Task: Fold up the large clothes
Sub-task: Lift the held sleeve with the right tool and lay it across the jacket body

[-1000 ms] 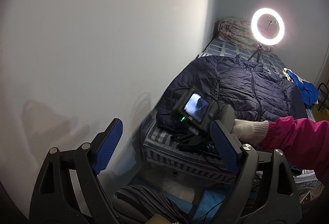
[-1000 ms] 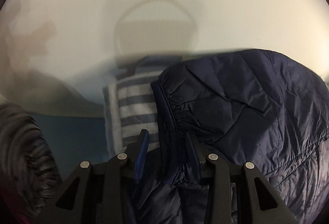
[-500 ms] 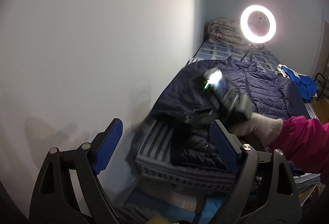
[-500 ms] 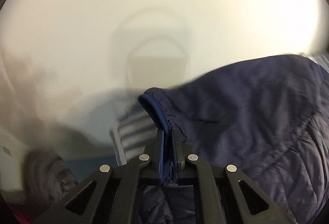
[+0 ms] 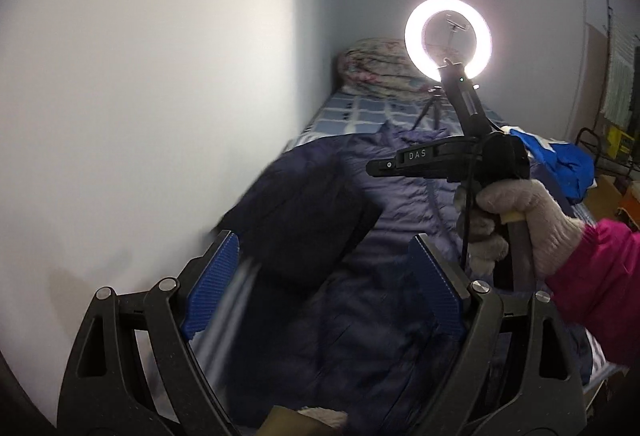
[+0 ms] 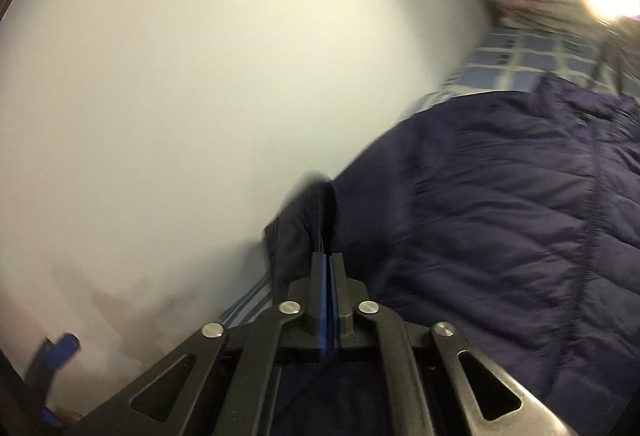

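A dark navy quilted jacket [image 5: 404, 204] lies spread on the bed, its zip running down the middle. My right gripper [image 6: 329, 256] is shut on the jacket's sleeve cuff [image 6: 320, 208] and holds it lifted over the jacket's body [image 6: 500, 220]. In the left wrist view that gripper's black body [image 5: 444, 160] hangs above the jacket, held by a gloved hand [image 5: 516, 220] with a pink sleeve, and the raised sleeve [image 5: 304, 220] is blurred. My left gripper [image 5: 324, 284] stands open over the near part of the jacket, nothing between its blue pads.
The bed has a blue checked and striped sheet [image 5: 360, 112] and runs along a pale wall [image 5: 160, 96] on the left. A lit ring light [image 5: 448, 38] on a small tripod stands at the far end beside a rolled quilt [image 5: 372, 64]. Blue clothing [image 5: 560, 160] lies at the right.
My right gripper closed on the sleeve cuff, then rolled and swung it up and across over the jacket. My left gripper moved in over the jacket, still open.
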`<action>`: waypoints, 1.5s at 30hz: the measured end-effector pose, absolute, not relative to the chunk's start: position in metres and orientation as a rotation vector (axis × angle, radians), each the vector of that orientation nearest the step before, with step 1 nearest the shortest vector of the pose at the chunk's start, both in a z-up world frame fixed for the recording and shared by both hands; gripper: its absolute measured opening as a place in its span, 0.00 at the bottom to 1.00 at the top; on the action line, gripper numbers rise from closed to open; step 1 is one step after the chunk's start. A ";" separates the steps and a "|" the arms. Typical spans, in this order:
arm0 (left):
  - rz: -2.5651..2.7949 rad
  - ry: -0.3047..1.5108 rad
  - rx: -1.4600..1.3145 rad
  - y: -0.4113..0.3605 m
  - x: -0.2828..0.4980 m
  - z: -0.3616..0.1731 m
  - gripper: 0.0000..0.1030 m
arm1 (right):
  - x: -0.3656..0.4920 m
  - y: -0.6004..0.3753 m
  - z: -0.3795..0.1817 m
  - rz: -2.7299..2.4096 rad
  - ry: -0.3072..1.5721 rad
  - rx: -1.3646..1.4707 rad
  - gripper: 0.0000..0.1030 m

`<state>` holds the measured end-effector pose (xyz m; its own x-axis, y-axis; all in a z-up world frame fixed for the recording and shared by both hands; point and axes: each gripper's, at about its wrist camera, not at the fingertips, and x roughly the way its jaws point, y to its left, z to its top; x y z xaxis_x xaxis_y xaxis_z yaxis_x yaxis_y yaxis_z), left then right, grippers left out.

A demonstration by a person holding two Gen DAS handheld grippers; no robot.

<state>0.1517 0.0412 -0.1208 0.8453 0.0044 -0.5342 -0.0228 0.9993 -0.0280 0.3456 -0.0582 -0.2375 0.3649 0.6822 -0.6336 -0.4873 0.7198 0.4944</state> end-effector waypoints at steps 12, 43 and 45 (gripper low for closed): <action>-0.195 0.662 -0.008 -0.021 0.205 -0.195 0.87 | 0.409 -0.129 -0.231 0.695 1.036 0.311 0.60; -0.100 0.654 -0.029 0.004 0.215 -0.201 0.87 | 0.426 -0.168 -0.213 0.536 0.935 0.165 0.01; -0.106 0.652 -0.026 0.002 0.215 -0.201 0.87 | 0.434 -0.193 -0.212 0.470 0.923 0.177 0.01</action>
<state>0.2155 0.0023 -0.2009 0.7898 -0.1063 -0.6041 0.0898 0.9943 -0.0576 0.4344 -0.1931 -0.2119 0.5110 0.4622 -0.7247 -0.3133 0.8853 0.3437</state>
